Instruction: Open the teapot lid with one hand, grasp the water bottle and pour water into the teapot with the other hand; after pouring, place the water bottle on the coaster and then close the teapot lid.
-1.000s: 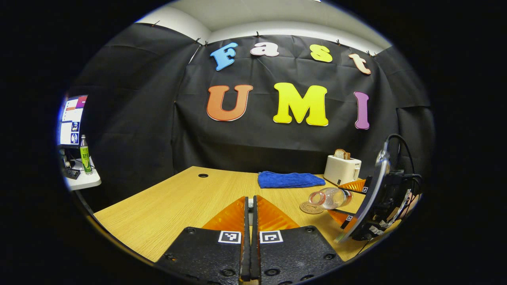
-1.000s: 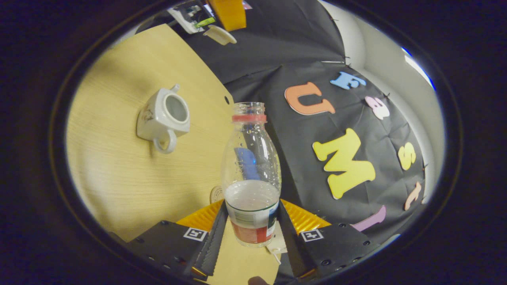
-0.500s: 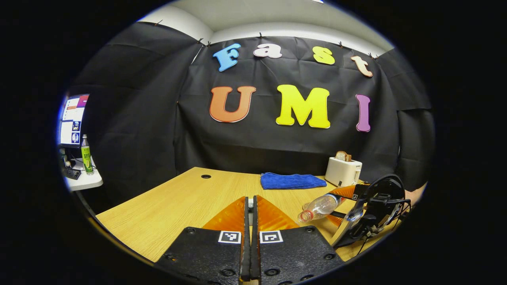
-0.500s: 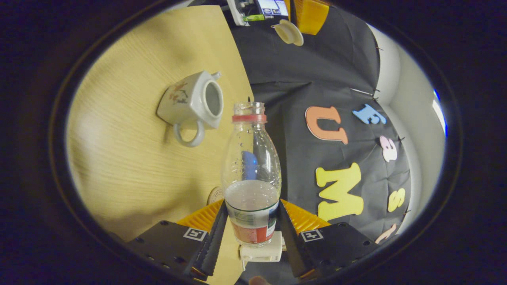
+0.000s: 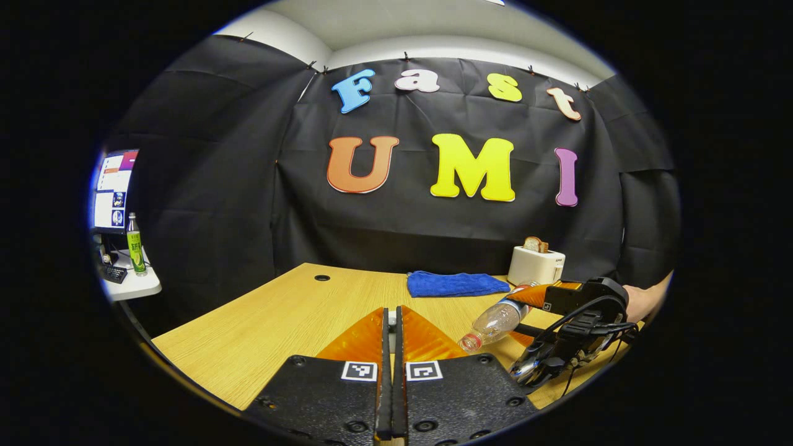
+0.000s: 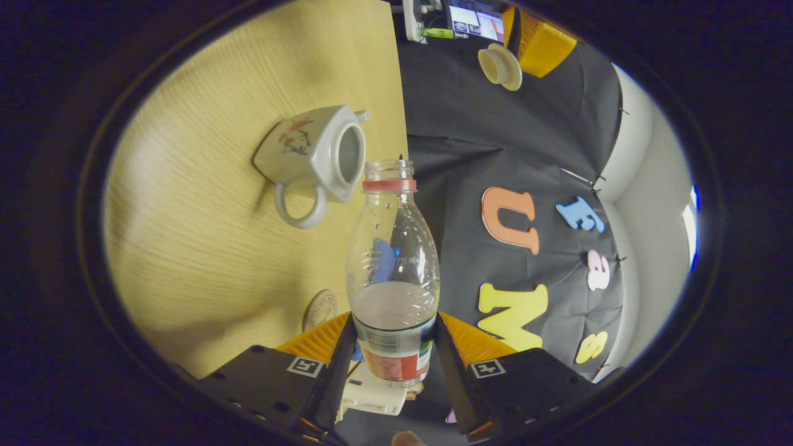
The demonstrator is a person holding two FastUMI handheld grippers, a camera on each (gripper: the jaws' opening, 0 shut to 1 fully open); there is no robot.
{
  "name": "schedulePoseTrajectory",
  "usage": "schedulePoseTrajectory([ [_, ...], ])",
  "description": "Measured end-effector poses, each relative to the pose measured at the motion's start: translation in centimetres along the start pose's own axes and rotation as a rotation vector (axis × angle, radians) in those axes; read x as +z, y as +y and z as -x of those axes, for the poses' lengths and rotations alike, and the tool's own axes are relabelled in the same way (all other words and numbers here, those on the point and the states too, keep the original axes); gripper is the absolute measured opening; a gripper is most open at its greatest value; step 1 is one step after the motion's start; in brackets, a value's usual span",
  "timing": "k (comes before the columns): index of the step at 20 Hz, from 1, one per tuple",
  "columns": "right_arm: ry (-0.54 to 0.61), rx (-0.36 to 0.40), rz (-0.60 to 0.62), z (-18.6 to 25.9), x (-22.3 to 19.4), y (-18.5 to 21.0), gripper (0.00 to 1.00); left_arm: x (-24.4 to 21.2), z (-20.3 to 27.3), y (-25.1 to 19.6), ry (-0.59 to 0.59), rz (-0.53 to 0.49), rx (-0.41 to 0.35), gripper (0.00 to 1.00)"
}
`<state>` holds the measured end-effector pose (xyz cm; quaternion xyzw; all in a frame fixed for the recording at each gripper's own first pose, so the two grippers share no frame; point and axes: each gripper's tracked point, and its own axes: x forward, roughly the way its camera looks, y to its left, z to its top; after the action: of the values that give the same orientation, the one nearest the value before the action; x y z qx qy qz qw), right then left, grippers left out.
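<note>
1. Table [image 5: 279,322]: light wood grain, with a small round hole near its far edge in the left gripper view; in the right gripper view it appears rolled to the upper left of the picture.
2. Blue cloth [image 5: 455,283]: lies flat at the far side of the table, just beside the toaster [image 5: 536,265], which is white and has a slice of bread standing in its slot.
3. Right hand-held gripper [image 6: 391,356]: both fingers press on the lower, labelled part of the water bottle [image 6: 392,272]; seen from the left gripper view it sits at the right [image 5: 526,316], cables trailing, with the holder's hand [image 5: 641,297] partly visible behind it.
4. Left hand-held gripper [image 5: 391,347]: fingers closed together at the bottom of its own view, held above the table; in the right gripper view the teapot lid [image 6: 499,65] is seen up at the top, against this gripper's fingers, and appears to be held by them.
5. Water bottle: clear, uncapped, red ring at the neck, partly filled; in the left gripper view [image 5: 495,319] it is tilted with its mouth pointing down and to the left.
6. Teapot [image 6: 313,152]: white with a painted motif, lid off, mouth open; stands on the table with its handle toward the camera; the bottle mouth lies just beside the teapot opening in the right gripper view; no water stream can be made out.
7. Coaster [image 6: 320,308]: round, lying flat on the table, near the gripper's left finger; nothing rests on it.
</note>
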<state>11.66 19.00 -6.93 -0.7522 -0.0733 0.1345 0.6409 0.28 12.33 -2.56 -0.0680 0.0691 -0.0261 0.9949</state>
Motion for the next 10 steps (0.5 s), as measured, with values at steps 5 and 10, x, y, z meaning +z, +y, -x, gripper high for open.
schedulePoseTrajectory([
  [5,-0.003,-0.030,0.073,-0.3,0.0,-1.3,0.71,0.2,0.1,0.3,-0.003,0.004,0.005,0.03],
  [10,-0.019,-0.045,0.120,-0.4,0.2,-2.1,0.70,0.4,0.3,0.5,-0.006,0.003,0.007,0.03],
])
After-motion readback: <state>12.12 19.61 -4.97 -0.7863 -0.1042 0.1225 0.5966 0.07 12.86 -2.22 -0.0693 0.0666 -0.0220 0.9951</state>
